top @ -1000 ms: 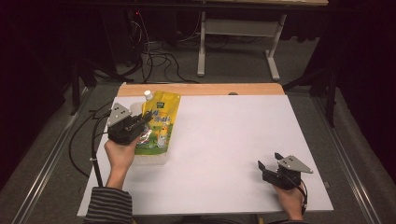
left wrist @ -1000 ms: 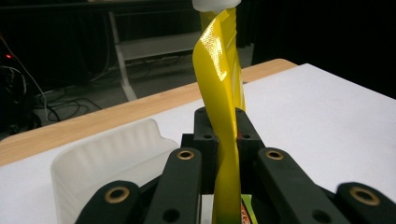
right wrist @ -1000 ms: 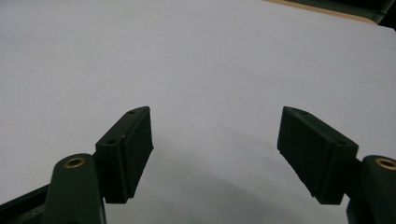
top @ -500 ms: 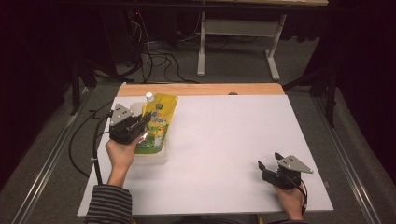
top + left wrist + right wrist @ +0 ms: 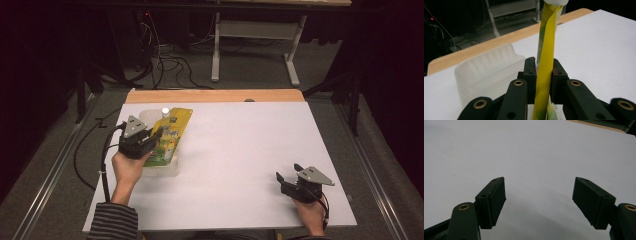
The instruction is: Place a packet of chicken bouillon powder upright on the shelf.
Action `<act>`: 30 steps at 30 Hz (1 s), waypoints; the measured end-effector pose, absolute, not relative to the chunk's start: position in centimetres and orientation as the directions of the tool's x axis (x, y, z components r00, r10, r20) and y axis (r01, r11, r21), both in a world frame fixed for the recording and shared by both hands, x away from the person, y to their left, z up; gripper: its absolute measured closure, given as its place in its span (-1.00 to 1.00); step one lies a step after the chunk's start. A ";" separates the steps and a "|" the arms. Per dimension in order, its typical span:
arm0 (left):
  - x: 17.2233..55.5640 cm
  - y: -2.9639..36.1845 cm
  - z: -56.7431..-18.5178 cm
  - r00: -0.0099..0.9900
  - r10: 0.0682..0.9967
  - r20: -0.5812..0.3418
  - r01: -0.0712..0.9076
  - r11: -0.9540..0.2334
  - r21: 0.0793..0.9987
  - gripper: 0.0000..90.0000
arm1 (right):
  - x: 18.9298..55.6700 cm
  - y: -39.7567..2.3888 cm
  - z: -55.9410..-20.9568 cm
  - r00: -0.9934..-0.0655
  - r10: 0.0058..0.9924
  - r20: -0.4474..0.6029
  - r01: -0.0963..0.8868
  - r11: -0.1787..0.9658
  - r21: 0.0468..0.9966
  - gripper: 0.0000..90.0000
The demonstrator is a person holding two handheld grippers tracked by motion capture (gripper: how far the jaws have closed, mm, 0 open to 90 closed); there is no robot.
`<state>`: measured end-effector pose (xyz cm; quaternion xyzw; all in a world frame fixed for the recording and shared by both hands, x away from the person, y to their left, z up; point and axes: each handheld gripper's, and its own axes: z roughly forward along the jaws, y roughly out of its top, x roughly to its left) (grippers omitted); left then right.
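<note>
High view: the yellow pouch (image 5: 170, 134), a flat packet with a white cap at its far end, lies slanted over a translucent white plastic tray (image 5: 165, 167) at the near-left part of the bench (image 5: 240, 150). Against the pictures from a second ago, the pouch and the left gripper (image 5: 150, 142) have shifted only slightly; the pouch's capped end now sits a touch farther from the person, and the packet seems a little more raised off the tray. The left gripper view settles the grasp: the two black jaws are drawn in tight on the pouch (image 5: 546, 67), which stands on edge between them and rises toward the cap at the top of that view, with the ribbed tray wall (image 5: 489, 67) just beside it at the left.

I judge this to be a lift or repositioning of the pouch out of the tray, barely begun.

The right gripper (image 5: 289, 181) rests well apart at the near-right of the bench, unmoved, its jaws spread wide with nothing between them, bare white surface ahead.
</note>
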<state>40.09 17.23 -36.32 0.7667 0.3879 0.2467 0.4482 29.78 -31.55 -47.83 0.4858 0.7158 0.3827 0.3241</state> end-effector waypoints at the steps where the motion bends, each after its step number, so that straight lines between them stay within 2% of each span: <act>1: 40.1 17.3 -36.2 0.580 0.814 0.023 0.386 -0.300 0.873 0.75 | 29.8 -31.6 -47.8 -0.321 0.942 -0.098 0.444 0.241 0.863 -0.40; 9: 39.5 17.2 -35.7 0.588 0.807 0.053 0.405 -0.350 0.845 0.80 | 29.8 -31.5 -47.8 -0.321 0.942 -0.097 0.448 0.242 0.860 -0.40; 10: 39.5 17.2 -35.7 0.583 0.810 0.057 0.394 -0.343 0.853 0.96 | 29.8 -31.5 -47.8 -0.319 0.943 -0.098 0.451 0.242 0.859 -0.40; 11: 39.5 17.3 -35.7 0.579 0.814 0.054 0.392 -0.336 0.857 0.98 | 29.8 -31.5 -47.8 -0.318 0.943 -0.098 0.451 0.242 0.859 -0.40; 23: 39.6 17.2 -36.3 0.566 0.824 0.028 0.293 -0.233 0.927 1.00 | 29.8 -31.5 -47.8 -0.318 0.943 -0.098 0.449 0.241 0.860 -0.40; 30: 39.2 18.0 -37.5 0.556 0.831 0.009 0.322 -0.225 0.920 0.99 | 29.8 -31.6 -47.8 -0.321 0.942 -0.099 0.444 0.242 0.863 -0.40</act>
